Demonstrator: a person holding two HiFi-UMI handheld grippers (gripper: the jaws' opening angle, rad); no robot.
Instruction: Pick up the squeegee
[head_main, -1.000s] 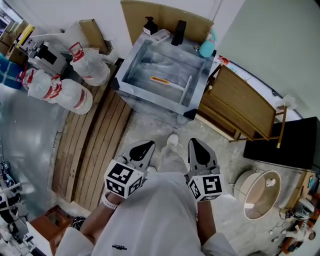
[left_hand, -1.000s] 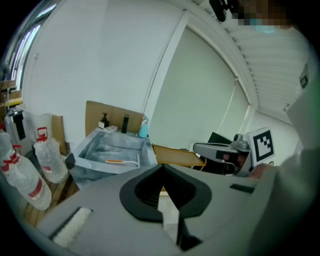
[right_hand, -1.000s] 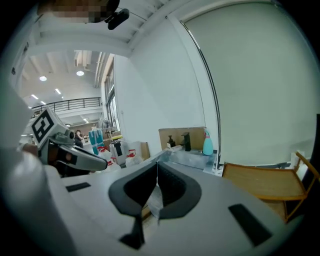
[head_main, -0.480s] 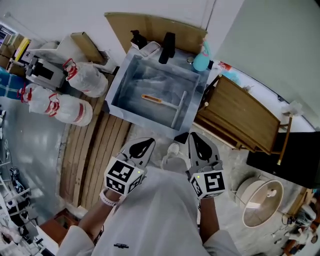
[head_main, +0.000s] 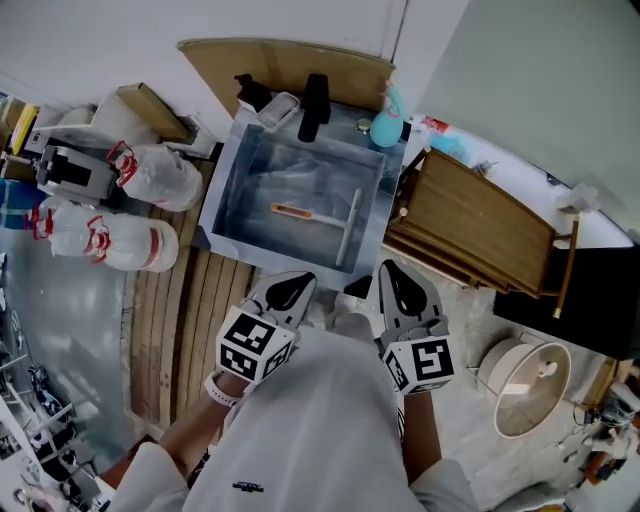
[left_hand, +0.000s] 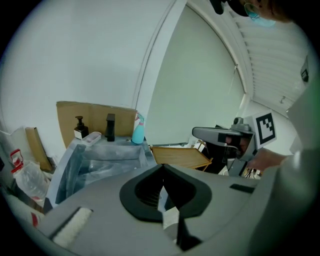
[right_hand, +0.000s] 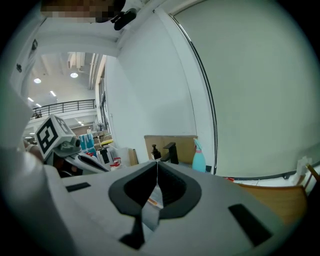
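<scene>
Left gripper (head_main: 289, 292) and right gripper (head_main: 401, 291) are drawing nearer the sink (head_main: 222, 205) than a second ago, both pinched shut and empty. Squeegee (head_main: 322, 217) is lying inside the sink. One gripper is probably needing to open before descending onto its handle.

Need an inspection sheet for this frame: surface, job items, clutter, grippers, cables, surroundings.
Surface: grey sink, only the squeegee in the basin.
Job's things: squeegee lies flat in the sink, orange grip, untouched.
Clutter: soap dispenser, black faucet and teal spray bottle along the back rim.
Grippers: left hand-held gripper and right hand-held gripper both shut, empty, short of the sink.
Cables: nothing seen.
Surroundings: plastic bags left, wooden slats on the floor, wooden rack right, cardboard behind.
</scene>
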